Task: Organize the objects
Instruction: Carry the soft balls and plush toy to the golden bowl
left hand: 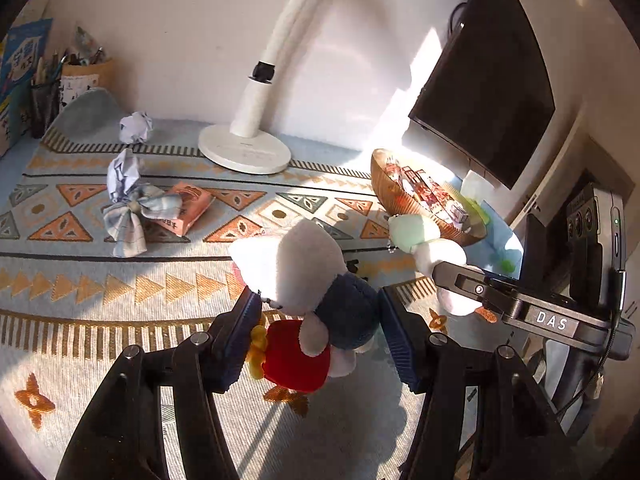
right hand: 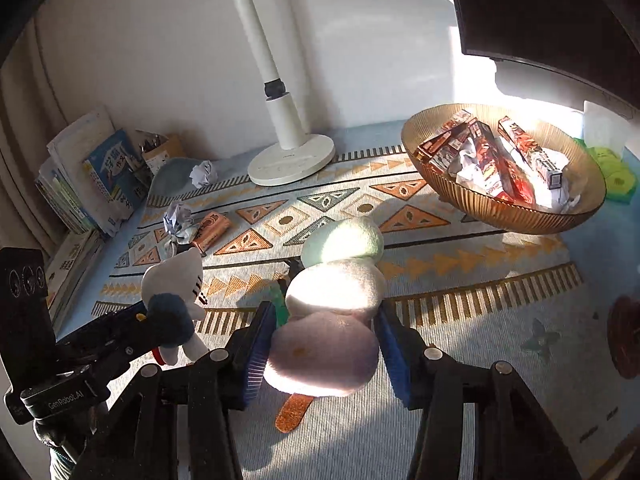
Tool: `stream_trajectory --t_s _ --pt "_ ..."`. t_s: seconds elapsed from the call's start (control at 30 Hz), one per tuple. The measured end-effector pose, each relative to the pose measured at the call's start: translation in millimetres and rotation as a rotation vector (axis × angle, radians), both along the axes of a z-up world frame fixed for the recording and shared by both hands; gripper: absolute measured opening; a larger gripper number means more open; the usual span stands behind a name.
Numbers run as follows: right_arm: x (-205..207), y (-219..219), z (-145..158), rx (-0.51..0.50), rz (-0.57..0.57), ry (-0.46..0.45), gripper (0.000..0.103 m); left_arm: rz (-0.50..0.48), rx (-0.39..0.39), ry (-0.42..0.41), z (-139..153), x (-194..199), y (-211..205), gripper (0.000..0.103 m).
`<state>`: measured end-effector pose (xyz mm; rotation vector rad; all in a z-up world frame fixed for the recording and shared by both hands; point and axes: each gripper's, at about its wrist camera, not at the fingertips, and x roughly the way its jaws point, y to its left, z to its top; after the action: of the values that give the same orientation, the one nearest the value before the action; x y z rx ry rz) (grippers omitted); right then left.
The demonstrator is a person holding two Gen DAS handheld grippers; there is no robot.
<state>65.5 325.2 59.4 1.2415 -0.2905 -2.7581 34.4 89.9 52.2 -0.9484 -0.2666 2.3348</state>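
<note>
Our left gripper (left hand: pixel 314 334) pinches a fuzzy white cat plush (left hand: pixel 304 280) in navy and red; our right gripper (right hand: pixel 326 350) clamps a rounded cream plush (right hand: pixel 332 320) with a pale-green cap, both above the woven patterned mat (right hand: pixel 460 280), near the ribbed amber bowl (right hand: pixel 500 208)

A white plush cat with a navy top and red bottom (left hand: pixel 308 304) is sitting between blue fingers, above the patterned worktop. A pale plush figure with a mint-green cap (right hand: pixel 336 292), washed out by sunlight, is probably being clamped likewise.
</note>
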Motion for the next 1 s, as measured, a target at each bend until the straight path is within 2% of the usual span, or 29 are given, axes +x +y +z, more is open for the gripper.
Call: stream_trajectory --t_s 0.07,0.23,0.33,0.4,0.47,0.5,0.53,0.57,0.63,0.8,0.83,0.87,0.9,0.93,1.0 --pt "4.8 10.9 -11.4 0.005 -0.015 -0.031 0.05 -0.058 -0.023 -0.03 -8.6 -1.2 18.7 0.058" --pt "6.1 20.2 -31.3 -0.01 -0.014 -0.066 0.05 -0.095 -0.132 -0.085 -27.0 -4.0 40.5 0.058" --pt "4.2 19.3 -36.1 0.011 -0.005 -0.085 0.05 -0.093 -0.145 -0.075 -25.0 -1.0 40.8 0.059" --pt "3.8 22.2 -37.8 0.006 0.001 -0.095 0.051 -0.089 -0.159 -0.105 -29.5 -2.5 42.4 0.06" --pt "4.6 26.3 -37.9 -0.024 0.007 -0.096 0.058 -0.073 -0.162 -0.136 -33.0 -4.8 40.2 0.062" --pt "5.4 27.5 -37.5 -0.035 0.005 -0.091 0.068 -0.061 -0.157 -0.143 -33.2 -5.2 38.0 0.065" --pt "6.3 28.8 -36.7 -0.041 0.001 -0.083 0.073 -0.049 -0.148 -0.153 -33.4 -5.1 35.6 0.074" --pt "6.7 29.4 -36.2 -0.045 0.003 -0.077 0.076 -0.04 -0.139 -0.166 -33.5 -4.2 33.4 0.078" --pt "5.8 28.0 -37.3 -0.05 0.018 -0.083 0.076 -0.045 -0.119 -0.199 -36.8 -0.5 32.8 0.095" --pt "5.1 18.5 -41.4 0.003 0.015 -0.085 0.076 0.01 -0.129 -0.151 -31.2 14.4 41.7 0.098" --pt "5.1 16.0 -41.7 0.03 0.008 -0.084 0.074 0.036 -0.136 -0.156 -31.9 14.4 44.6 0.097" --pt "5.1 12.9 -42.1 0.06 0.008 -0.084 0.063 0.062 -0.158 -0.154 -32.4 14.3 49.0 0.096" --pt "5.1 10.4 -42.2 0.103 -0.001 -0.081 0.052 0.081 -0.19 -0.139 -32.4 14.9 54.1 0.085" --pt "6.1 8.1 -42.0 0.135 -0.007 -0.07 0.05 0.09 -0.236 -0.131 -33.6 14.8 60.4 0.077" --pt "8.6 8.3 -40.8 0.127 0.01 -0.054 0.049 0.119 -0.325 -0.094 -34.3 16.0 68.7 0.054"
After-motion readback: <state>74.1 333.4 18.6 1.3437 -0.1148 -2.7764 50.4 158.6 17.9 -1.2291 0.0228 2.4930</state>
